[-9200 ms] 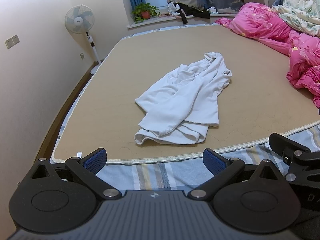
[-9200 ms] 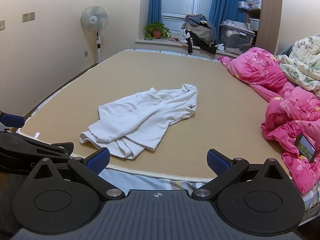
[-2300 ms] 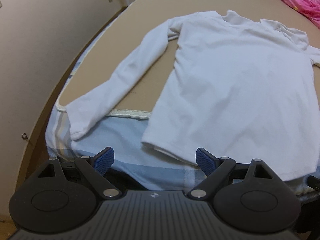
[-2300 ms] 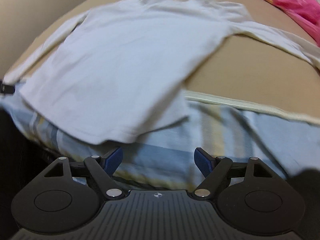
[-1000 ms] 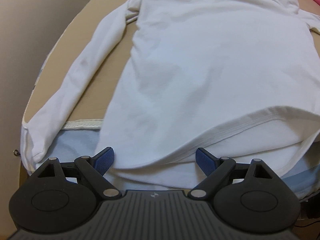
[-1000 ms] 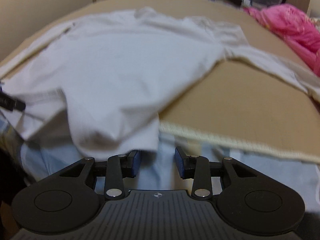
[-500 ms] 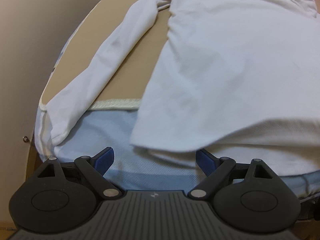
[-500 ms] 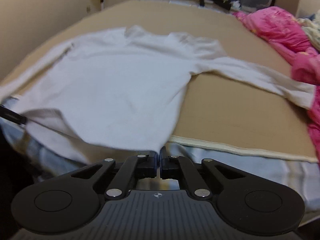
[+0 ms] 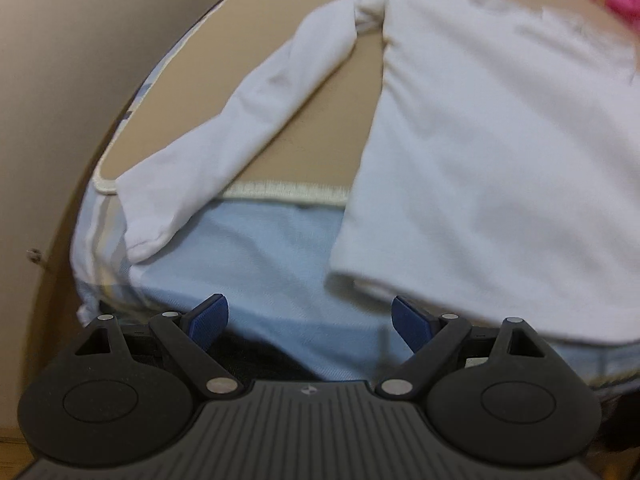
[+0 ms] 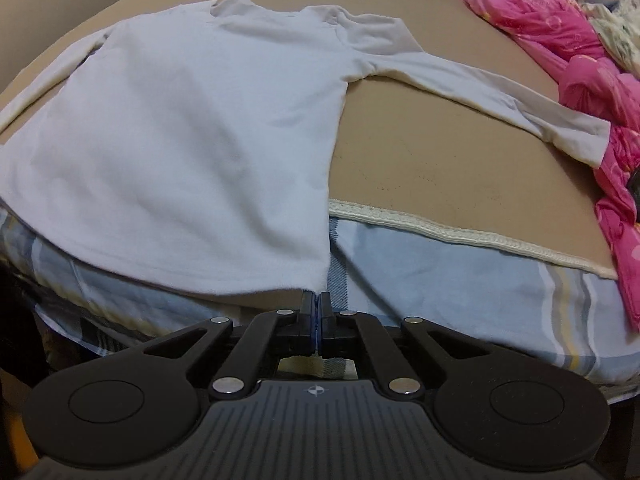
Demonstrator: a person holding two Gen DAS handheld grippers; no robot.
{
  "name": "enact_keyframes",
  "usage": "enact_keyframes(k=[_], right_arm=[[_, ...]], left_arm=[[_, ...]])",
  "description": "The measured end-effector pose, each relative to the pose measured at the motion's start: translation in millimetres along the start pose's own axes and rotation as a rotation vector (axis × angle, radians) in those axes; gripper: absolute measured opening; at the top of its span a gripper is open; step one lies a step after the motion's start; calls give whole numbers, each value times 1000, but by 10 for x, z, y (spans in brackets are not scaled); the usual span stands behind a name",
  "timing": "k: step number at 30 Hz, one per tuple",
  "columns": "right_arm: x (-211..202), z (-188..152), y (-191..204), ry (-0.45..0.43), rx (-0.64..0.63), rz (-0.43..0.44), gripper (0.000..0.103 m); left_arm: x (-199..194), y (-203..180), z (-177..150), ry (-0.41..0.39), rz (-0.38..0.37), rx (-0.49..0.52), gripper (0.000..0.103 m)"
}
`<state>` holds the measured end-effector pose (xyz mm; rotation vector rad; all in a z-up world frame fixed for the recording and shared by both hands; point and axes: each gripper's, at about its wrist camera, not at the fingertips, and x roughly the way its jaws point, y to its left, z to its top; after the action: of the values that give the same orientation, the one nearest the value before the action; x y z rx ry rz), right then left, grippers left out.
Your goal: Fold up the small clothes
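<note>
A white long-sleeved shirt (image 10: 200, 132) lies spread flat on the tan mat (image 10: 440, 152), sleeves out to both sides, its hem over the striped sheet at the bed's front edge. My right gripper (image 10: 319, 300) is shut on the shirt's hem at its right bottom corner. In the left wrist view the shirt (image 9: 500, 160) fills the right side, its left sleeve (image 9: 240, 128) running down to the mat's corner. My left gripper (image 9: 310, 316) is open and empty, just left of the hem's left bottom corner (image 9: 344, 276).
A pink quilt (image 10: 592, 80) is bunched along the right side of the bed, touching the right sleeve's cuff. The blue striped sheet (image 10: 460, 276) hangs over the front edge. A beige wall (image 9: 80, 80) runs close along the bed's left side.
My right gripper closed on the hem's right corner and pulled it flat toward the front edge. My left gripper stayed open and shifted left of the hem corner.
</note>
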<state>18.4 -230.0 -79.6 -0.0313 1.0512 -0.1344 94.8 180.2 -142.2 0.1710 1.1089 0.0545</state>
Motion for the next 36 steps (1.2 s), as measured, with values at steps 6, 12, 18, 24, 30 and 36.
enact_keyframes(k=[6,12,18,24,30,36], right_arm=[[43,17,-31,44,58,-5,0],[141,55,-7,78,59,-22,0],[199,58,-118,103,108,26,1],[-106,39,-107,59,129,85,61],[-156,262,-73,-43,192,183,80],[612,459,-49,114,253,187,78]], left_arm=[[144,-87,384,-16,-31,17,99],[487,-343,520,92,-73,94,72],[400,-473,465,61,-33,155,79],[468,-353,437,82,-38,157,89],[576,-351,494,125,-29,137,94],[477,-482,530,166,-107,239,36]])
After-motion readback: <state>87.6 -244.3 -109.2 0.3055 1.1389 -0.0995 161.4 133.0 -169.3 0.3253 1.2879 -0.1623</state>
